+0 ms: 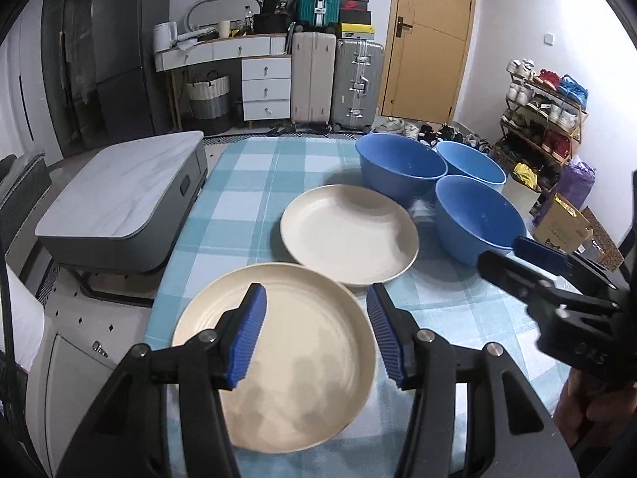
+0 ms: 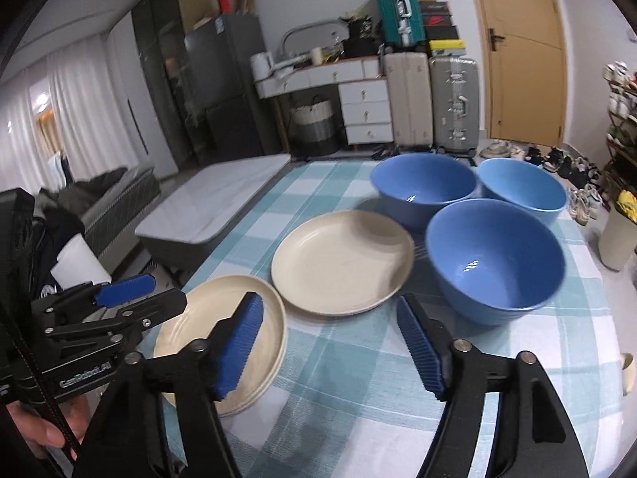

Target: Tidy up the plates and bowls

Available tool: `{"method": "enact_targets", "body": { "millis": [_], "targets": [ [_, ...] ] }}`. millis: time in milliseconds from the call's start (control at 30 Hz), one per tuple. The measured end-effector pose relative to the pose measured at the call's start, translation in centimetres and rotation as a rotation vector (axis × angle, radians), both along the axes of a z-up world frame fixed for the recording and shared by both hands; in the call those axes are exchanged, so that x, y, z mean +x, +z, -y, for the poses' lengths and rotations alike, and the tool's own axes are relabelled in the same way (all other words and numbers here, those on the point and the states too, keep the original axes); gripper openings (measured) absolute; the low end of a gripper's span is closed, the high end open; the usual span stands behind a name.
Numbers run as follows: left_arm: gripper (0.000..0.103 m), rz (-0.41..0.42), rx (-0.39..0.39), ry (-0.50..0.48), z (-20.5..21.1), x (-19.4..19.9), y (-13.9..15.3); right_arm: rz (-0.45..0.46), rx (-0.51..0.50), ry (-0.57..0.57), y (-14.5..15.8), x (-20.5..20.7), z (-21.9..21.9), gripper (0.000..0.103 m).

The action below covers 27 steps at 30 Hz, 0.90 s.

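Cream plates point(image 1: 350, 235), blue bowls point(image 2: 493, 255), checked tablecloth point(image 1: 247, 207)
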<state>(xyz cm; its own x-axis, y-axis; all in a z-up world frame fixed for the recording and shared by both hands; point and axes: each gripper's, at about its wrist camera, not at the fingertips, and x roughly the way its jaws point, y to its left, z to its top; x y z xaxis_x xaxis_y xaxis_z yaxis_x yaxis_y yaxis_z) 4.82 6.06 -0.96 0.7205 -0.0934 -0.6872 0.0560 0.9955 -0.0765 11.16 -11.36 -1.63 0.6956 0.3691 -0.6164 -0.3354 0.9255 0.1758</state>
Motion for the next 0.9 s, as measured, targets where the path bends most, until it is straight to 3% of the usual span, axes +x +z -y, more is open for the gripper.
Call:
{"method": "enact_targets", "body": {
  "millis": [100, 167, 300, 433, 567, 800, 900],
  "targets": [
    [0.055, 0.008, -0.011, 0.005, 0.6, 0.5, -0.1, 0.030, 0.024, -0.033, 0.6, -0.7, 1.5, 0.074],
    [0.060, 0.014, -0.037, 0.008, 0.7, 0.7, 0.0, 0.047, 0.050, -0.056, 1.1, -1.5, 2.7, 0.085],
    [0.082, 0.063, -0.032, 0.009, 1.6, 0.2, 0.6, 0.107, 0.048, -0.093, 2.3, -3.2, 4.1, 0.087],
    [0.098, 0.132, -0.008, 0.007, 2.4, -0.7, 1.6, 0.144, 0.041, -0.115, 2.9, -4.3, 4.9, 0.093],
    [0.099, 0.165, 0.019, 0.023, 2.9, -1.3, 2.0, 0.181, 0.047, -0.143, 3.3, -5.1, 5.4, 0.101],
    [0.103, 0.125, -0.024, 0.045, 2.3, -1.2, 1.2, 0.189, -0.041, -0.162, 2.8, -5.5, 4.7, 0.102],
    [0.103, 0.124, -0.025, 0.044, 2.3, -1.4, 1.1, 0.201, -0.022, -0.158, 2.7, -5.9, 4.8, 0.102]
  ]
}}
